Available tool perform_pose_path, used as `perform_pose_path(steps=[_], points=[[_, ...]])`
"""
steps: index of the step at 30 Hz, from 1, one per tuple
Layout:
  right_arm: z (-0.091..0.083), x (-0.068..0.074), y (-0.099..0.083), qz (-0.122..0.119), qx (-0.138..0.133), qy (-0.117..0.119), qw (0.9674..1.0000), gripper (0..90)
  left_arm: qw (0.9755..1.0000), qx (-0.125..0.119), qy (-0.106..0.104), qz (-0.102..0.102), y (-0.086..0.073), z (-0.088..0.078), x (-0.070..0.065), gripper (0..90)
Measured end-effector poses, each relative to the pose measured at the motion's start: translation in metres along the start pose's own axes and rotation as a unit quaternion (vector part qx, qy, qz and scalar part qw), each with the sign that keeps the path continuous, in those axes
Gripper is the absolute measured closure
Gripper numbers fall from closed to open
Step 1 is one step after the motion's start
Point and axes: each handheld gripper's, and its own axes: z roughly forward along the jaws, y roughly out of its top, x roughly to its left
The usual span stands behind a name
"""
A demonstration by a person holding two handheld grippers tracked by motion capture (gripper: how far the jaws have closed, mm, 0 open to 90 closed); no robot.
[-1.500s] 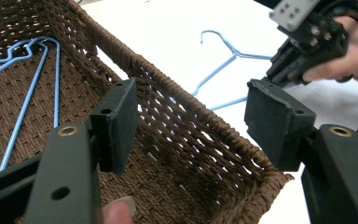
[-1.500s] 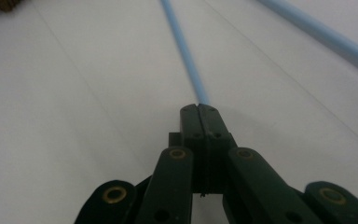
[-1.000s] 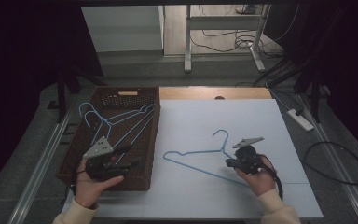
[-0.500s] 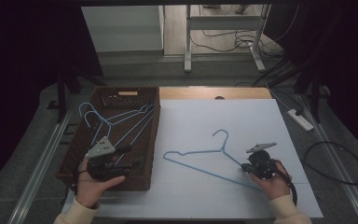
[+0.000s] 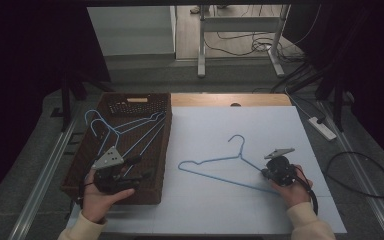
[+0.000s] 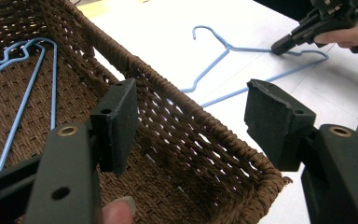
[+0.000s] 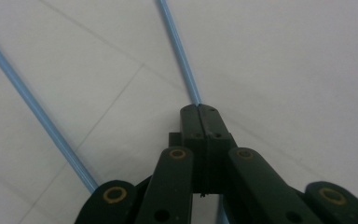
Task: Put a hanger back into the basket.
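Observation:
A light blue wire hanger (image 5: 210, 161) lies flat on the white table top (image 5: 230, 120), hook pointing away. My right gripper (image 5: 263, 172) is low over its right shoulder and shut on the wire. In the right gripper view the jaws (image 7: 200, 112) meet around the blue wire (image 7: 179, 46). My left gripper (image 5: 141, 168) hovers open over the near right corner of a brown woven basket (image 5: 165, 145). Its pads (image 6: 116, 121) stand wide apart with nothing between them. The left gripper view takes in the hanger (image 6: 214, 58) and the right gripper (image 6: 279, 46) farther off.
Several more blue hangers (image 5: 125, 132) lie inside the basket, seen as wires (image 6: 23, 98) on its woven floor. A strip of wooden table edge (image 5: 230, 100) runs behind the white sheet. Cables and a power strip (image 5: 322, 127) lie on the floor to the right.
My right gripper has moved to the right and slightly nearer along the table, staying shut at the hanger's right side. The left gripper has stayed over the basket.

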Motion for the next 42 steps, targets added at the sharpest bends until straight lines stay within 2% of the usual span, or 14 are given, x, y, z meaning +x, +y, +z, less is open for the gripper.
perform_pose_path(steps=[3,10,16,18,20,22,26,27,28,29,30,31,36,42], points=[[0.005,-0.008,0.005,-0.004,-0.004,-0.012,0.9999,90.0,1.0000,0.000,0.000,-0.001,0.000,0.000,0.000,35.8],[0.016,-0.028,0.017,0.014,-0.017,-0.009,0.9997,90.0,1.0000,0.001,0.001,-0.001,0.000,0.000,0.001,35.8],[0.017,-0.028,0.018,0.019,-0.023,-0.016,0.9994,90.0,1.0000,0.002,0.001,-0.001,-0.001,0.001,0.001,35.8],[0.016,-0.025,0.019,0.026,-0.031,0.002,0.9992,90.0,1.0000,0.002,0.000,0.000,0.000,0.001,0.001,35.8],[0.015,-0.007,0.028,0.011,-0.044,0.033,0.9984,90.0,1.0000,0.001,0.001,-0.001,0.000,0.001,0.001,35.8],[0.015,0.000,0.033,0.007,-0.047,0.045,0.9979,90.0,1.0000,0.001,0.001,-0.001,0.000,0.000,0.001,35.8],[0.019,0.037,0.055,-0.012,-0.060,0.103,0.9928,90.0,1.0000,0.001,0.000,-0.001,0.000,0.000,0.001,35.8],[0.019,0.037,0.055,-0.012,-0.060,0.103,0.9928,90.0,1.0000,0.001,0.000,-0.001,0.000,0.001,0.001,35.8],[0.025,0.052,0.063,-0.023,-0.059,0.122,0.9905,90.0,1.0000,0.000,0.000,-0.001,0.000,0.000,0.000,35.8],[0.025,0.052,0.063,-0.023,-0.059,0.122,0.9905,90.0,1.0000,0.000,0.000,-0.001,0.000,0.000,0.000,35.8],[0.030,0.064,0.070,-0.031,-0.057,0.136,0.9886,90.0,1.0000,0.000,0.000,0.000,0.000,0.000,0.000,35.8],[0.030,0.064,0.070,-0.031,-0.057,0.136,0.9886,90.0,1.0000,0.000,0.000,0.000,0.000,0.000,0.000,35.8],[0.048,0.092,0.088,-0.048,-0.050,0.153,0.9857,90.0,1.0000,0.000,0.000,-0.001,-0.001,-0.001,0.002,35.8],[0.063,0.103,0.098,-0.051,-0.042,0.155,0.9857,90.0,1.0000,-0.001,0.000,-0.001,-0.001,-0.002,0.002,35.8]])
